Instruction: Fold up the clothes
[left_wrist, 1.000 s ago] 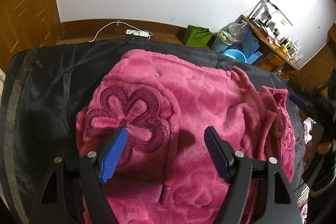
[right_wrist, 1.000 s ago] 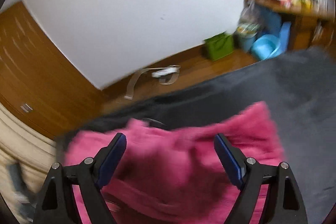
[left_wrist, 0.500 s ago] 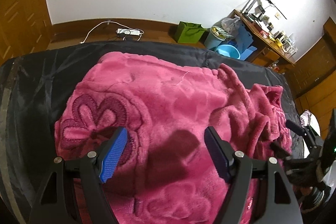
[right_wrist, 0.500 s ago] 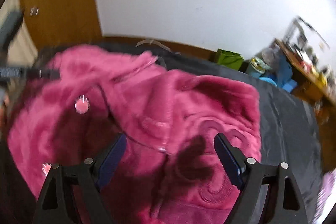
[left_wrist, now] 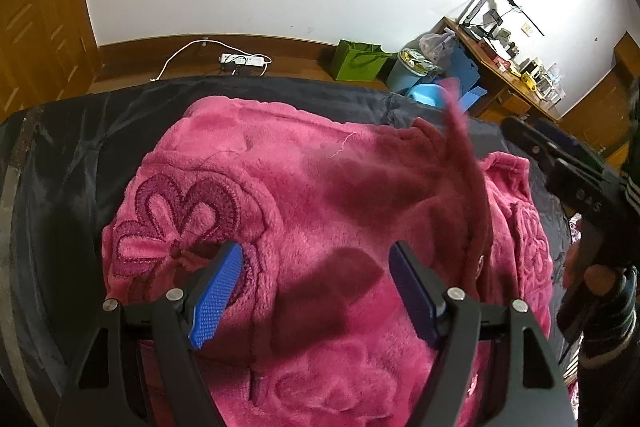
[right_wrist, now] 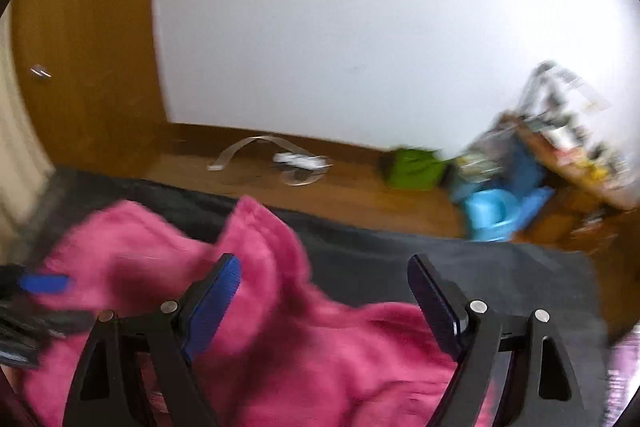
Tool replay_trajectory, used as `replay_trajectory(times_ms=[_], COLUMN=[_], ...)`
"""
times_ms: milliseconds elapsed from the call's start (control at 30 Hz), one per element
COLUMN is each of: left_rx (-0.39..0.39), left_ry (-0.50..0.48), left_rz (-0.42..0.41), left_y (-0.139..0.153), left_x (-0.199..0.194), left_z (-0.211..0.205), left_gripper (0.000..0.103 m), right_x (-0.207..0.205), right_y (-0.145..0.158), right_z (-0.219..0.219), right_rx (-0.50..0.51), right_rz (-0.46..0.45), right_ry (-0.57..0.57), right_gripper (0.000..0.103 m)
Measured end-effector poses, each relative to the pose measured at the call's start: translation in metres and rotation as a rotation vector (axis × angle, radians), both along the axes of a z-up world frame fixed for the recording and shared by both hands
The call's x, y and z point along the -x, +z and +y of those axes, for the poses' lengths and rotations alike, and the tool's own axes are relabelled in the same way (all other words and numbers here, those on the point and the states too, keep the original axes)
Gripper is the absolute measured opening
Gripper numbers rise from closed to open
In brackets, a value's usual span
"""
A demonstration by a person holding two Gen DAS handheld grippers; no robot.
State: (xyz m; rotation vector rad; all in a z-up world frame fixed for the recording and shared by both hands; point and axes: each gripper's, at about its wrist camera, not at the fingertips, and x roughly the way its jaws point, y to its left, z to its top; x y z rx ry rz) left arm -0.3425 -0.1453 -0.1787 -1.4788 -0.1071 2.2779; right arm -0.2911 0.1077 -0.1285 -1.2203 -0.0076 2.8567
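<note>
Plush magenta fleece garment with embossed flowers (left_wrist: 320,227) lies bunched on black-covered tabletop (left_wrist: 80,147) — spread for folding, I judge. My left hand-held gripper (left_wrist: 316,287) hovers above it, jaws wide, holding nothing. Right hand-held gripper (right_wrist: 324,291) likewise wide, empty — view blurred.

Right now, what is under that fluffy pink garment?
The pink garment lies on a dark cloth-covered surface, which shows along its left, far and right edges. Whatever is directly beneath the garment's middle is hidden.
</note>
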Motion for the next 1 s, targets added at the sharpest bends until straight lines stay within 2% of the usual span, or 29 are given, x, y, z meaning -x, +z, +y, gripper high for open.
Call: replay_trajectory(times_ms=[133, 300, 400, 533, 633, 767, 933, 1000], left_rx=[-0.022, -0.044, -0.053, 0.034, 0.097, 0.048, 0.006, 0.015], left_ry=[-0.023, -0.058, -0.102, -0.162, -0.184, -0.162, -0.080, -0.054], left_rz=[0.008, -0.001, 0.005, 0.025, 0.042, 0.027, 0.037, 0.034], left_y=[0.004, 0.002, 0.001, -0.014, -0.024, -0.017, -0.006, -0.007], left_x=[-0.002, -0.003, -0.007, -0.011, -0.012, -0.010, -0.003, 0.002], left_z=[0.010, 0.028, 0.045, 0.072, 0.080, 0.072, 0.047, 0.038], left_gripper=[0.079, 0.079, 0.079, 0.080, 0.080, 0.080, 0.080, 0.080], right_x=[-0.006, -0.011, -0.001, 0.014, 0.017, 0.004, -0.011, -0.009], right_y=[-0.015, -0.046, -0.073, -0.112, -0.124, -0.107, -0.071, -0.068], right_z=[0.008, 0.044, 0.075, 0.116, 0.134, 0.122, 0.078, 0.058], right_rx=[0.016, 0.022, 0.072, 0.113, 0.146, 0.098, 0.142, 0.155], right_rz=[-0.042, -0.106, -0.171, -0.294, -0.327, -0.262, -0.134, -0.122], right_ry=[-0.032, -0.146, -0.206, -0.269, -0.286, -0.283, -0.132, -0.055], right_gripper=[0.087, 0.087, 0.087, 0.087, 0.087, 0.087, 0.087, 0.087])
